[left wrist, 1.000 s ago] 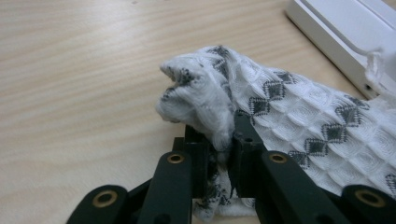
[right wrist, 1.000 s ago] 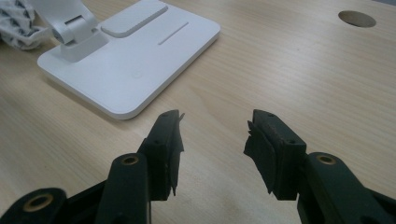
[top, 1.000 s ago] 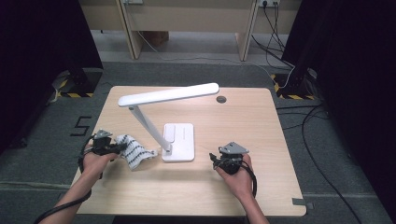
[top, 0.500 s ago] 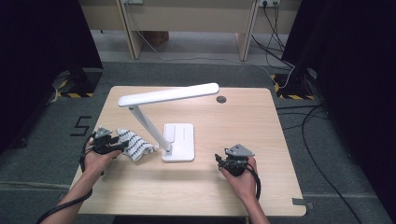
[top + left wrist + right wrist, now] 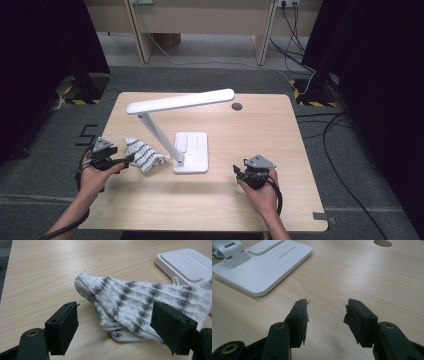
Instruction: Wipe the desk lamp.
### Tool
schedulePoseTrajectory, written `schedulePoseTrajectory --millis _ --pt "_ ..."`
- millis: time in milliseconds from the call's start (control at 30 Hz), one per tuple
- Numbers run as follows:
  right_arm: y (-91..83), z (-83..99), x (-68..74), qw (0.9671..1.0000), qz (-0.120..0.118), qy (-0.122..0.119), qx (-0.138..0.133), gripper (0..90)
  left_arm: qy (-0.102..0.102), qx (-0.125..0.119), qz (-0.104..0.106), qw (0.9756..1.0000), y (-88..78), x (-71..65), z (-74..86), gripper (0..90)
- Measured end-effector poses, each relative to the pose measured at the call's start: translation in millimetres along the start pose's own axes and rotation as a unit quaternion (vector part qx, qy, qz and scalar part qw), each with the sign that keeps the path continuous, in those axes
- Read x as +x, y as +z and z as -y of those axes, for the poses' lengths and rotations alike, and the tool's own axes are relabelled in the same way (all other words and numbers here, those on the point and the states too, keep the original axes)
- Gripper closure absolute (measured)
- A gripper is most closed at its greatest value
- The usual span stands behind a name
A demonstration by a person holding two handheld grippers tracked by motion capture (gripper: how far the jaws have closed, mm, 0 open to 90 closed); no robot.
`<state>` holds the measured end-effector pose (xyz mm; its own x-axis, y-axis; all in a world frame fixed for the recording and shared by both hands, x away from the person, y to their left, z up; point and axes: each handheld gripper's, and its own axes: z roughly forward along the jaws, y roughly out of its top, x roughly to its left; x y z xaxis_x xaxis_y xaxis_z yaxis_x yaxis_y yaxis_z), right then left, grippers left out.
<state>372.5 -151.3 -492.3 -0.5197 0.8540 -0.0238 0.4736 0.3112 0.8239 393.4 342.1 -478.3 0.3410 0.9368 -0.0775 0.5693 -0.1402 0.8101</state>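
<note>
High view: a white desk lamp (image 5: 192,150) stands mid-table on the light wooden table (image 5: 210,200), its long head stretched over the top. A white waffle-weave cloth with a dark diamond pattern (image 5: 144,154) lies crumpled on the tabletop just left of the lamp's base, its right edge touching or nearly touching the foot of the lamp arm. The left gripper (image 5: 116,162) sits at the cloth's left edge; the right gripper (image 5: 248,175) rests well apart to the right of the base, over bare wood.

Left gripper view: the jaws of the left gripper (image 5: 113,332) have just been opening and now stand wide apart, with the near fold of the cloth (image 5: 140,302) lying between and beyond them, untouched by either pad. The cloth appears to have been let go and rests slack on the table, a hanging loop showing at its far corner near the lamp base (image 5: 186,263).

Right gripper view: the right gripper (image 5: 327,312) holds its jaws apart with nothing between them, pointed across bare table toward the corner of the lamp base (image 5: 262,267); a round cable hole (image 5: 382,243) shows farther off.

The step in hand looks like releasing the cloth beside the lamp. To do it well, the left hand should draw straight back and slightly up so a pad does not snag the loose weave and drag the cloth along, and keep clear of the lamp arm.
</note>
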Motion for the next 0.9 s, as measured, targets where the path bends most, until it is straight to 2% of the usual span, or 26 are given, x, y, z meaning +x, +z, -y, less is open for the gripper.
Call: schedulePoseTrajectory --millis 467,700,900 --pt "-22.2 6.0 -9.8 0.9998 0.016 0.005 -0.010 51.2 -0.007 -0.028 0.014 0.9995 -40.1 -7.4 21.1 20.8" --pt "-35.3 13.8 -14.2 0.9992 0.021 0.026 -0.022 49.7 -0.011 -0.034 0.014 0.9993 -54.4 -6.0 37.4 21.0" --pt "-44.4 19.3 -18.9 0.9987 0.028 0.034 -0.026 48.9 -0.018 -0.040 0.008 0.9990 -62.0 -4.3 51.0 21.0"
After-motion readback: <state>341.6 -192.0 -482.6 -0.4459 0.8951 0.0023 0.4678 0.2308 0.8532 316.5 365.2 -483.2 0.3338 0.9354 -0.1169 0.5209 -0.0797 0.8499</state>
